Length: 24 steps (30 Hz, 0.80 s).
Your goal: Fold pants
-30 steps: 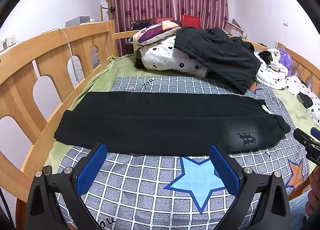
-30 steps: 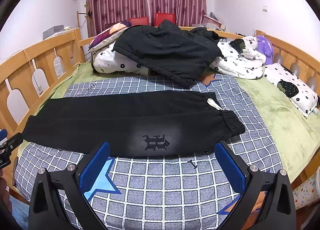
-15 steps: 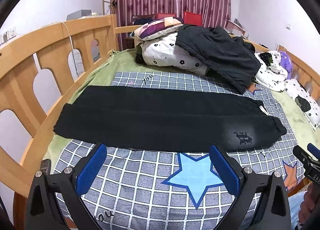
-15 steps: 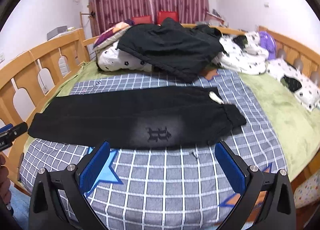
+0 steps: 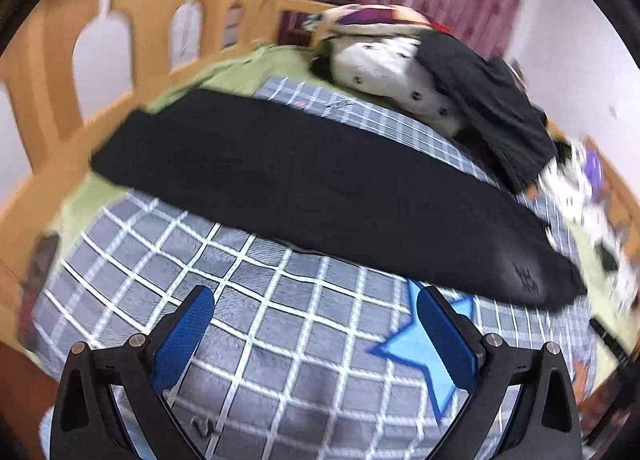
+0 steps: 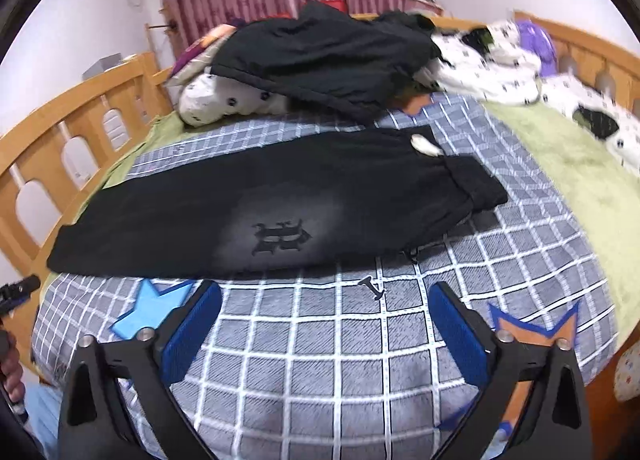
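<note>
Black pants [image 5: 320, 188] lie flat and lengthwise across a grey checked blanket [image 5: 280, 340], folded in half leg on leg. The waistband end with a white drawstring tip [image 6: 426, 146] is at the right, and a dark emblem [image 6: 280, 238] shows on the thigh. My left gripper [image 5: 314, 294] is open and empty, low over the blanket just short of the pants' near edge, towards the leg end. My right gripper [image 6: 325, 288] is over the blanket below the emblem; its jaws are closing with nothing between them.
A wooden bed rail [image 5: 52, 60] runs along the left. Piled at the back are spotted bedding [image 6: 224, 100] and a black garment [image 6: 320, 60]. Green sheet [image 6: 560, 164] lies to the right. The left gripper's tip [image 6: 18, 288] and a hand [image 6: 10, 372] show at the right view's left edge.
Both grippers have dropped closer to the bed and towards the pants' near edge. The left view has rolled and is blurred. The right jaws have narrowed slightly.
</note>
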Available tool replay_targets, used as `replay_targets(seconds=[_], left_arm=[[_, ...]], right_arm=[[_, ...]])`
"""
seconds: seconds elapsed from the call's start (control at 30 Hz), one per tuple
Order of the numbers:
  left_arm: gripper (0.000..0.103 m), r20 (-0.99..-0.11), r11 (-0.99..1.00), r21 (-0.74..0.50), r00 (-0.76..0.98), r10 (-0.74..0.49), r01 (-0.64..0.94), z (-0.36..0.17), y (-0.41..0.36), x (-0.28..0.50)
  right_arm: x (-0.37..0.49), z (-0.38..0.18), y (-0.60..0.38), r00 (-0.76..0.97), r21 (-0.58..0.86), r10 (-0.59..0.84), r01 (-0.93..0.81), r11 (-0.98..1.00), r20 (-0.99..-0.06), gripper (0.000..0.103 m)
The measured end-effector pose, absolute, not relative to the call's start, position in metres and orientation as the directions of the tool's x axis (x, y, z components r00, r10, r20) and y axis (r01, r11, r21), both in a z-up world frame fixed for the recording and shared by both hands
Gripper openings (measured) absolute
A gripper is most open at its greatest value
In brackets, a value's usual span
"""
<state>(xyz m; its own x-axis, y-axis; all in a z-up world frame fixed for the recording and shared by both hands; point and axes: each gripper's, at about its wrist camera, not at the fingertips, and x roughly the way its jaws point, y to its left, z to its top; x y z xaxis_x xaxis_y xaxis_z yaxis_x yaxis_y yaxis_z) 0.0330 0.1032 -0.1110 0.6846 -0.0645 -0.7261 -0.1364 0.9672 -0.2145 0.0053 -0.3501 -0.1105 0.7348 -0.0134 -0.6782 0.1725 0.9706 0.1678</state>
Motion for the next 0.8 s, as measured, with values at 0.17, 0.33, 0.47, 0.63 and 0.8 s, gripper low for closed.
replay_targets(seconds=[0.17,0.33,0.47,0.63,0.8], left_arm=[[0.089,-0.730,0.892,-0.373,0.674,-0.113,-0.255,-0.159,0.154,0.065],[0.082,-0.748,0.819,-0.466,0.643,-0.162,-0.336,-0.198,0.185,0.105],[0.073,-0.717,0.781,-0.513,0.678,-0.162,-0.356,-0.209,0.194,0.124],[0.011,-0.731,0.799,-0.461,0.676,-0.095,-0.386,-0.209,0.200,0.154],[0.010,-0.693,0.861,-0.393,0.720,-0.048,-0.321,-0.172,0.200,0.149]], right_arm=[[0.037,-0.148,-0.377,0.707,0.192,-0.037,0.241,0.951,-0.706,0.069],[0.066,-0.171,-0.412,0.701,0.350,0.057,0.283,0.893,-0.711,0.067],[0.092,-0.189,-0.426,0.691,0.441,0.118,0.311,0.842,-0.713,0.067],[0.117,-0.204,-0.430,0.696,0.477,0.131,0.330,0.814,-0.706,0.026],[0.107,-0.167,-0.416,0.754,0.405,0.082,0.254,0.879,-0.652,0.022]])
